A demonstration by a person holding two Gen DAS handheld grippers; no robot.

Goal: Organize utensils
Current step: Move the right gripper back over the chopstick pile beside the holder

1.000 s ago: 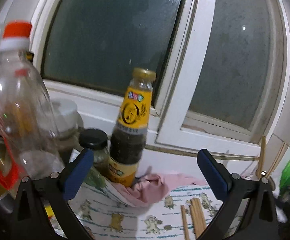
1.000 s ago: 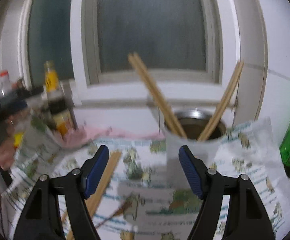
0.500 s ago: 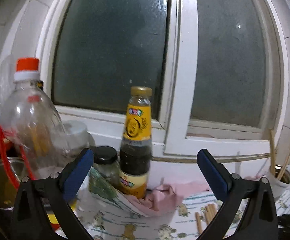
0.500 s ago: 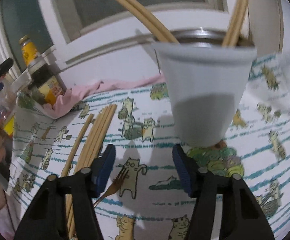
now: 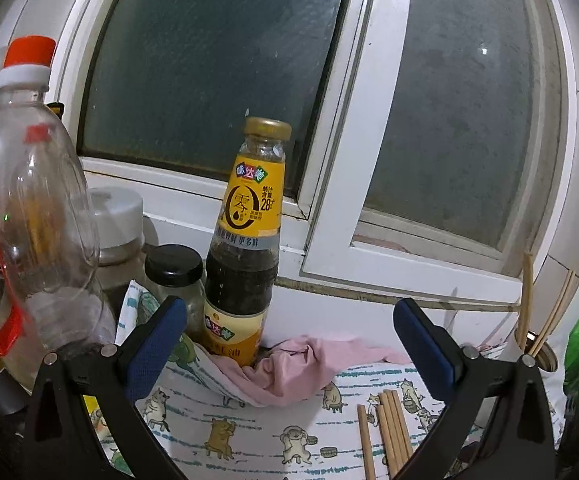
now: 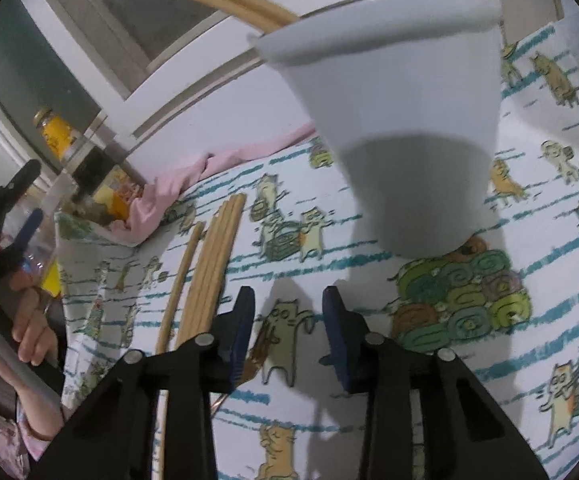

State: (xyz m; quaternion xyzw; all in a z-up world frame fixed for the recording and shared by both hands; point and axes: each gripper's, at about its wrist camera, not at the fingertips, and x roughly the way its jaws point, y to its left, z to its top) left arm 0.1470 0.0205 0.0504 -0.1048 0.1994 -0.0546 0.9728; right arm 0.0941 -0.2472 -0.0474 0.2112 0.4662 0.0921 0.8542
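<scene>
Right gripper (image 6: 287,326) hangs low over the cat-print cloth (image 6: 529,184), jaws just closing, nothing gripped; a small fork (image 6: 258,354) lies beneath its left finger. Loose chopsticks (image 6: 209,272) lie beside. Beyond stands the white cup (image 6: 401,128) holding chopsticks. Left gripper (image 5: 289,340) gapes wide, empty, facing the sauce bottle (image 5: 245,248).

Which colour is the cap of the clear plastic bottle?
The cap is orange-red with a white ring below, clearest in the left wrist view.

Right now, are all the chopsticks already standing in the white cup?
No: several chopsticks lie flat on the cat-print cloth left of the white cup, which holds only a few.
</scene>
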